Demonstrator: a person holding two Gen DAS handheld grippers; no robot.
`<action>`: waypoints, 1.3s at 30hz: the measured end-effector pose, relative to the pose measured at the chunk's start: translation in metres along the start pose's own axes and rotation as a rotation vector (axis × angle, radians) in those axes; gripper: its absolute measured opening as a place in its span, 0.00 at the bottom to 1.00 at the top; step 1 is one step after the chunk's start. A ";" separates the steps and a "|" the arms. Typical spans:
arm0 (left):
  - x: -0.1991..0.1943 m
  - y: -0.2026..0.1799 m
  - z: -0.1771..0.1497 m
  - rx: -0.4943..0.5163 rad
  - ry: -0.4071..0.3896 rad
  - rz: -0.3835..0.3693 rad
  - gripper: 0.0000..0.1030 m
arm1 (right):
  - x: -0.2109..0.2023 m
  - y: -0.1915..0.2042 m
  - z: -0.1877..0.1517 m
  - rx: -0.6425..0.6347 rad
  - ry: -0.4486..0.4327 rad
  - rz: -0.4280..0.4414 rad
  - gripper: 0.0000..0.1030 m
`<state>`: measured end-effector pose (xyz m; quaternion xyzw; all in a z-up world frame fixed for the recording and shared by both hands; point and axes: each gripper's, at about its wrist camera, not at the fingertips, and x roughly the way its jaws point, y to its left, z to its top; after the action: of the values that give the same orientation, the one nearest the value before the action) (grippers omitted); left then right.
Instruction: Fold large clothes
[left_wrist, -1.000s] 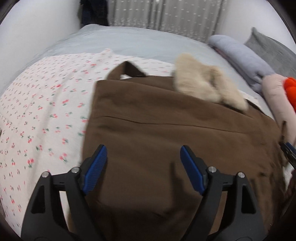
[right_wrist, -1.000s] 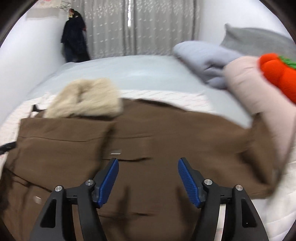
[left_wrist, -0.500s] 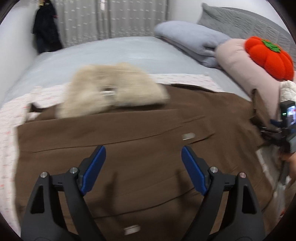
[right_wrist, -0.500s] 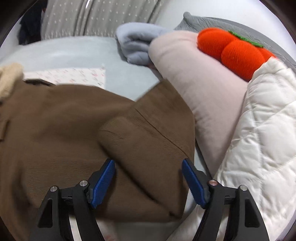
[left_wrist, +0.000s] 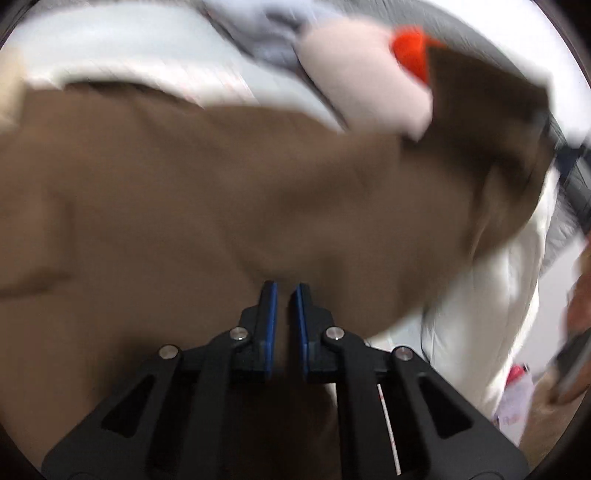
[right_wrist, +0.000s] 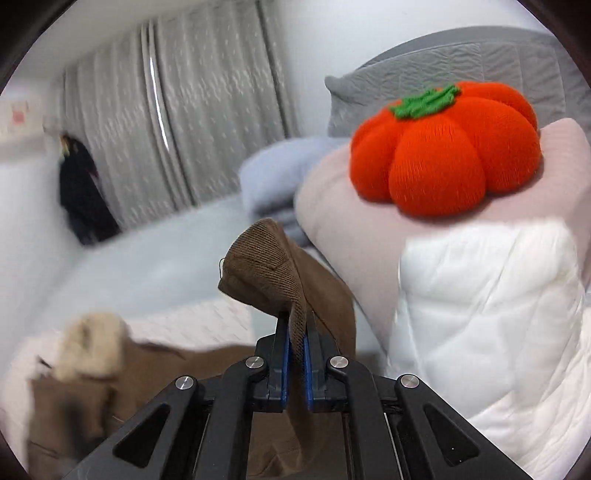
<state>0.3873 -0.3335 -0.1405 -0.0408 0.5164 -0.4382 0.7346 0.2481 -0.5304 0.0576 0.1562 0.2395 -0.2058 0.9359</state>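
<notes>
Pinching the brown coat (right_wrist: 295, 280), both grippers have jaws clamped on fabric: right gripper (right_wrist: 294, 363) lifts a sleeve end off the bed (right_wrist: 147, 266), left gripper (left_wrist: 284, 317) grips the blurry body. Pumpkin cushion (right_wrist: 443, 147) sits beyond on pillows.

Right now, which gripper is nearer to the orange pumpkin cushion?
Right. The right gripper lifts a coat corner just below the cushion; the left gripper clamps the coat's body, farther away.

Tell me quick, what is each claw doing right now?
Left claw: closed, pinching the brown coat.
Right claw: closed on a lifted brown coat edge.
</notes>
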 end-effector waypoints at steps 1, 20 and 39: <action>0.003 -0.003 -0.001 0.026 -0.019 0.020 0.09 | -0.006 0.000 0.008 0.018 -0.006 0.033 0.06; -0.267 0.085 -0.022 -0.067 -0.296 0.179 0.80 | -0.051 0.247 0.025 -0.233 0.092 0.603 0.06; -0.283 0.234 -0.062 -0.390 -0.244 0.231 0.79 | 0.029 0.283 -0.061 -0.227 0.477 0.628 0.65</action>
<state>0.4557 0.0285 -0.0849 -0.1752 0.4999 -0.2352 0.8149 0.3778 -0.2706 0.0464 0.1610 0.4114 0.1597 0.8828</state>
